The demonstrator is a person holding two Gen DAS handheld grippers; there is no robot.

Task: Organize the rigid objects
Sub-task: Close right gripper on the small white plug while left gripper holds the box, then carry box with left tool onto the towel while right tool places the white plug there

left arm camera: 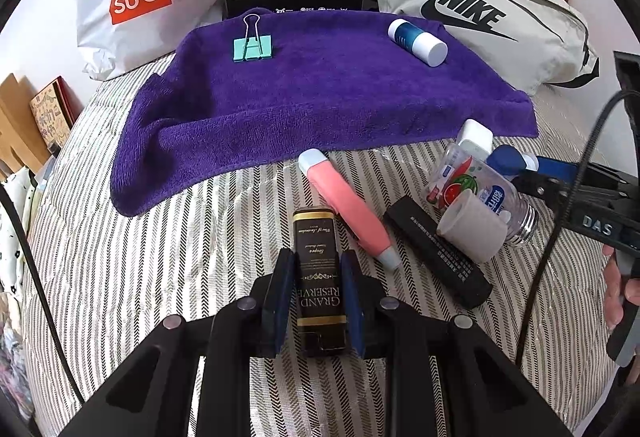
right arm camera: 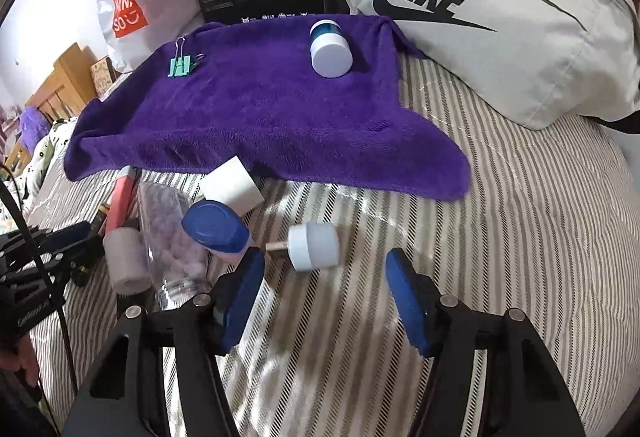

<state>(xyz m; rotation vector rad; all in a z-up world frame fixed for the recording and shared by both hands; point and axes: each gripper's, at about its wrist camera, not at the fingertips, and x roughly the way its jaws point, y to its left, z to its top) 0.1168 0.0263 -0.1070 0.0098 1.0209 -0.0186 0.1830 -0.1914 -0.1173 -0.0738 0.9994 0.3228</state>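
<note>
Left wrist view: I am seeing the left gripper [left arm camera: 318, 301] pinching a black box lettered "Grand Reserve" [left arm camera: 318, 277], both blue pads pressing on its long sides. The box is lying on the striped bedcover [left arm camera: 140, 257], near the camera, its far end pointing at the purple towel [left arm camera: 320, 97]. Just right of it a pink tube [left arm camera: 348, 205] is lying slantwise, and further right a long black box [left arm camera: 438, 257], a grey roll [left arm camera: 472, 233] and a clear bottle with a watermelon label [left arm camera: 476, 193] are crowding together, the roll resting on the long box. A white block [left arm camera: 476, 137] is sitting at the towel's near right edge. On the towel a green binder clip [left arm camera: 253, 45] is standing far left and a white-capped blue bottle [left arm camera: 418, 42] is lying far right. The right gripper [left arm camera: 532, 169] is reaching in from the right edge; I cannot tell its jaws from here.

Right wrist view: I am watching the right gripper [right arm camera: 325, 291] standing spread, pads touching nothing. A pale blue cap on a short stem [right arm camera: 314, 246] is lying on the cover just beyond and between the fingertips. The dark blue oval cap of a pink bottle [right arm camera: 216, 227] is lying just beyond the left finger. The white block [right arm camera: 233, 186], the clear bottle [right arm camera: 172, 237] and the grey roll [right arm camera: 126, 261] are lying to the left. The clip [right arm camera: 182, 63] and the capped bottle [right arm camera: 330, 51] are resting on the towel [right arm camera: 260, 117], far side
</note>
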